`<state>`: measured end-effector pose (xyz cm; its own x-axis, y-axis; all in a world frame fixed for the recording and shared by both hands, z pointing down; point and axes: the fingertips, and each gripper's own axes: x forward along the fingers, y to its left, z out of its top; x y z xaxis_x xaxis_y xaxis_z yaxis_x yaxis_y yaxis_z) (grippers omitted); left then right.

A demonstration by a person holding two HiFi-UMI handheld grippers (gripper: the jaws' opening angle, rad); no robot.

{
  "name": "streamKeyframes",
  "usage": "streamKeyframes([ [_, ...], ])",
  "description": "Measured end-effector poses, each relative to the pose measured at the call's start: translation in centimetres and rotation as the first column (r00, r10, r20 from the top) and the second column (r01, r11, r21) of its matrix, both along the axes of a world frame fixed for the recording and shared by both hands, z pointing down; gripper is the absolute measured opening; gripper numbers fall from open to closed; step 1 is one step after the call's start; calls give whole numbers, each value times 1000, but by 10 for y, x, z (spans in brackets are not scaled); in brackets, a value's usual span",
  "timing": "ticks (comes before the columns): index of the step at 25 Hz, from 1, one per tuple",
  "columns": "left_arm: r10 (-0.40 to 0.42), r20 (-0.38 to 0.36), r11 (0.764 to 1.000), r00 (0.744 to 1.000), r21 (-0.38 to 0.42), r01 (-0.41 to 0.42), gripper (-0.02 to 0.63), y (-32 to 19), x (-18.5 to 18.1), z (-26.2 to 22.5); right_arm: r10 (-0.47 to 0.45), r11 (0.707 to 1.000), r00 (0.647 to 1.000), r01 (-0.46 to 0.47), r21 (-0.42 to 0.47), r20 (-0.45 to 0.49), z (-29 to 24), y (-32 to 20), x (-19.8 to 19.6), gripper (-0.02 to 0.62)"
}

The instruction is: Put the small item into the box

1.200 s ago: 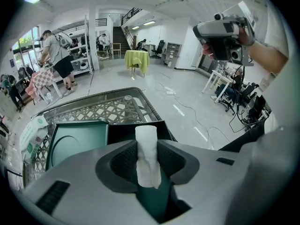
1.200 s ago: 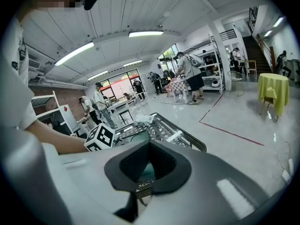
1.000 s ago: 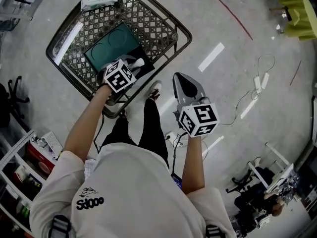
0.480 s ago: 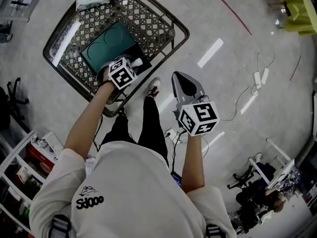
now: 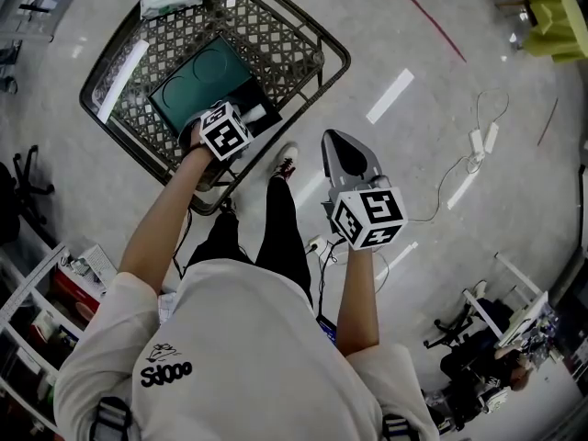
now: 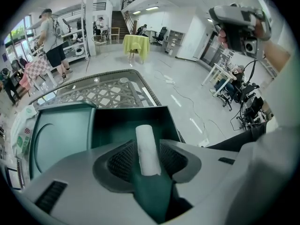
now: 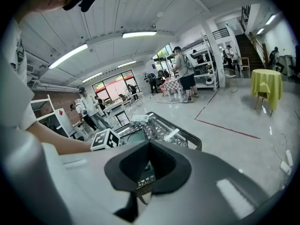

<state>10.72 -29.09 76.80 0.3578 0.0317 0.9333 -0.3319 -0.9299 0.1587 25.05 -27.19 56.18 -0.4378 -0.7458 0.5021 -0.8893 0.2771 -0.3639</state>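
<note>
You are at the release step, I judge: your left gripper (image 6: 149, 149) has just been opening its fingers (image 6: 123, 159), and the roll (image 6: 146, 144) stands loose between them, over the box (image 6: 117, 121) at 11 o'clock. The right gripper (image 7: 149, 145) is closed and empty. Next, lift the left one clear.

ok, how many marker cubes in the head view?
2: one cube over the green box in the cart, the other above the floor beside the person's legs.

Large open-plan lab or workshop hall. Evidence: polished pale floor (image 5: 441, 81) with taped red line (image 5: 423, 15) and a power strip (image 5: 481, 143); ceiling strip lights (image 7: 140, 33); stocked shelving racks (image 5: 37, 324); staircase (image 7: 248, 43); office chairs (image 5: 455, 333); people (image 7: 185, 74) standing among workstations.
</note>
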Motion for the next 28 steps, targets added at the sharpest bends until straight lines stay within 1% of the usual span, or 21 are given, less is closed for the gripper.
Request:
streamKeyframes([
  [8, -13, -40, 999, 999, 50, 15, 163, -3, -6, -21, -8, 1000, 1000, 8, 12, -4, -11, 7, -11, 8],
  [14, -33, -105, 991, 994, 123, 46, 163, -10, -15, -56, -8, 1000, 1000, 8, 30, -2, -26, 17, -24, 8],
  [19, -52, -177, 975, 983, 202, 88, 139, -15, -29, -95, -21, 997, 1000, 22, 69, -12, -48, 29, -39, 8],
  [21, -59, -203, 967, 977, 231, 106, 130, -16, -35, -111, -25, 997, 1000, 26, 68, -13, -55, 35, -45, 8],
  [25, -68, -256, 952, 964, 271, 139, 114, -10, -52, -141, -22, 998, 1000, 23, 55, -13, -68, 47, -58, 8],
  [28, -75, -299, 940, 951, 296, 168, 98, -4, -66, -163, -17, 996, 1000, 18, 84, -20, -83, 53, -69, 8],
])
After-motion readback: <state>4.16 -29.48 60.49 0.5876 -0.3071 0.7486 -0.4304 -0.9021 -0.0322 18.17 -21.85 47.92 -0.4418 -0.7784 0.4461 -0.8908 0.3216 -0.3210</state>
